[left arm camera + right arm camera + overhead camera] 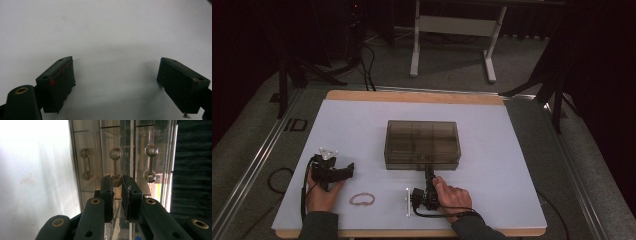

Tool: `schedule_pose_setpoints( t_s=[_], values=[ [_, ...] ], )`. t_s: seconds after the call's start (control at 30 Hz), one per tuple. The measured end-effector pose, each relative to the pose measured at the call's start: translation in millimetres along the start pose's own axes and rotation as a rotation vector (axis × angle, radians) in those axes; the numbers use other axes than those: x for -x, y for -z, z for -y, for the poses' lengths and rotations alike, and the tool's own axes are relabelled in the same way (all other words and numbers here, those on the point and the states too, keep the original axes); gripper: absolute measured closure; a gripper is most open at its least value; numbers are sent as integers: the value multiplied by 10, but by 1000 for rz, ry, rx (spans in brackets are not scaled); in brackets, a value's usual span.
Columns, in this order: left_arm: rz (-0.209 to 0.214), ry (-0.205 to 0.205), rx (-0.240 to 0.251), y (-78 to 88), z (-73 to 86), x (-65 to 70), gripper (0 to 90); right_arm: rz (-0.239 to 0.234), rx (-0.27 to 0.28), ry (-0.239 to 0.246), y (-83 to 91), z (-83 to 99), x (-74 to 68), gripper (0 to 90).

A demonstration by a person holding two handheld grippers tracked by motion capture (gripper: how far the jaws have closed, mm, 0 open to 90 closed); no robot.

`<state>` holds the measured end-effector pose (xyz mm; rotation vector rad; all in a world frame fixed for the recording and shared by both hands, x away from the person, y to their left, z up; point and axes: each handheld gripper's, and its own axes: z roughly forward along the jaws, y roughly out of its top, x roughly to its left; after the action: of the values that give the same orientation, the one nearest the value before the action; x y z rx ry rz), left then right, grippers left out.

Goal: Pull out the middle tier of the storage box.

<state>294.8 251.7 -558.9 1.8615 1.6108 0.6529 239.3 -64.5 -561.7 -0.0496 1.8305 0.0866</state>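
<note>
Two grippers are mine. Left gripper (348,170) rests on the table (362,130) with jaws spread wide, nothing between them. Beside it lies a bracelet (362,199). Right gripper (117,185) is clamped on the clear box's (422,144) front latch (116,180), box at mid-table.

Glossy clear-plastic box (422,144), matt tabletop (512,165)

My right tool (117,187) covers the lower end of the box's (422,137) clear latch (115,166), so the grip itself is hidden. The box's contents are too murky to tell. My sleeves are cut off below the desk (352,125).
</note>
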Motion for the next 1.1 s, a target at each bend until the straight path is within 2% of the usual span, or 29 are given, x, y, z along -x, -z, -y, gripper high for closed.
schedule_pose_setpoints(
  t_s=[0.33, 0.77, 1.1],
  values=[
    [0, 0, 0, -1, 0, 1, 147, -13, 7, 0, 47, 10, -14, 798],
    [-1, 0, 1, -1, 0, 2, 147, -52, 18, -51, 121, 45, 24, 762],
    [-2, 0, 1, 0, 0, 3, 148, -89, 14, -121, 209, 136, 101, 729]
  ],
)
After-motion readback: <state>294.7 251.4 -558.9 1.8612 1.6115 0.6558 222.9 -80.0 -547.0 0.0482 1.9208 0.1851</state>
